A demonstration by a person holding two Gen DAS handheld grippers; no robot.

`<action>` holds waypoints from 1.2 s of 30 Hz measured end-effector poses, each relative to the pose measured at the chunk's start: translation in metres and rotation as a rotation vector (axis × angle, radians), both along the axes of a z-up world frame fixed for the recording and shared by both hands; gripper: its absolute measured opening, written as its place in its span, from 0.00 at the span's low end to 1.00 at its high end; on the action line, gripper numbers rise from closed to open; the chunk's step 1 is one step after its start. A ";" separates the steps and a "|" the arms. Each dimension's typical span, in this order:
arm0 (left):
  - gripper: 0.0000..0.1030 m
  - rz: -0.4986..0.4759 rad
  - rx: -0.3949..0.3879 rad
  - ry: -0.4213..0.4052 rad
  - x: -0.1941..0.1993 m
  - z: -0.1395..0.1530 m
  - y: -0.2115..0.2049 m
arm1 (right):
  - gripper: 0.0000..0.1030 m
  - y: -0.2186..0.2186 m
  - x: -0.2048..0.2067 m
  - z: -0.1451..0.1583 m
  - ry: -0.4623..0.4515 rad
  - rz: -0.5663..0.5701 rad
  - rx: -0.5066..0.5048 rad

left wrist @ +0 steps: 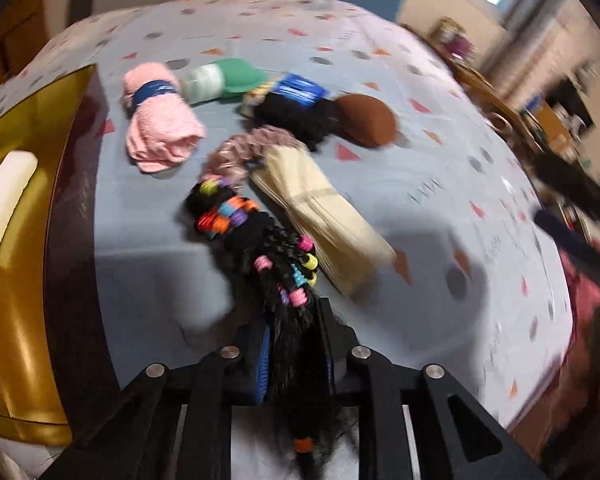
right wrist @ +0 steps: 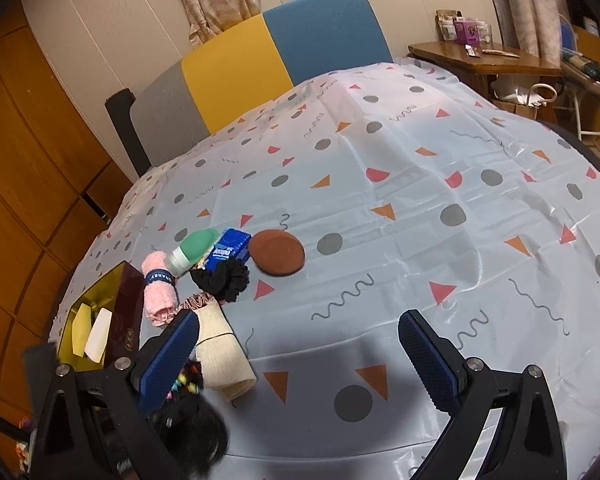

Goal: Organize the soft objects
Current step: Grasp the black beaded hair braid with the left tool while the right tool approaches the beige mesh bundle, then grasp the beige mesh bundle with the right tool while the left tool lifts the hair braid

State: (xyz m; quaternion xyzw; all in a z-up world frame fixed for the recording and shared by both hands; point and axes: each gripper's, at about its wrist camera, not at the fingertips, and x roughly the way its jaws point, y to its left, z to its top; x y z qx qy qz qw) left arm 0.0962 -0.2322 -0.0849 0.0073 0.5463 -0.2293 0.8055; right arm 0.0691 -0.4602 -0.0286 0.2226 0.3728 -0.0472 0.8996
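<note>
Two white oblong pads lie in a gold-lined box left of the beige folded cloth, where the left gripper clamps a black beaded braid bundle; the right gripper gapes.

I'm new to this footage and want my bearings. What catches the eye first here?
First, the black braided hairpiece with bright beads, clamped in the left gripper and trailing over the patterned tablecloth. Beyond it lies a cluster of soft things: a pink towel with a blue band, a beige cloth and a brown pad. A gold-lined box sits at the left, and the right gripper hangs open, holding nothing.
</note>
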 end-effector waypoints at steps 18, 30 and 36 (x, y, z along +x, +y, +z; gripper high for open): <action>0.18 -0.164 -0.002 -0.064 -0.046 -0.016 0.017 | 0.94 0.017 0.011 -0.023 0.114 0.057 -0.039; 0.17 -0.174 -0.038 -0.093 -0.049 -0.017 0.022 | 0.83 0.064 0.053 -0.036 0.173 0.245 0.027; 0.17 -0.173 -0.055 -0.094 -0.050 -0.018 0.025 | 0.91 0.108 0.105 -0.056 0.304 0.364 -0.035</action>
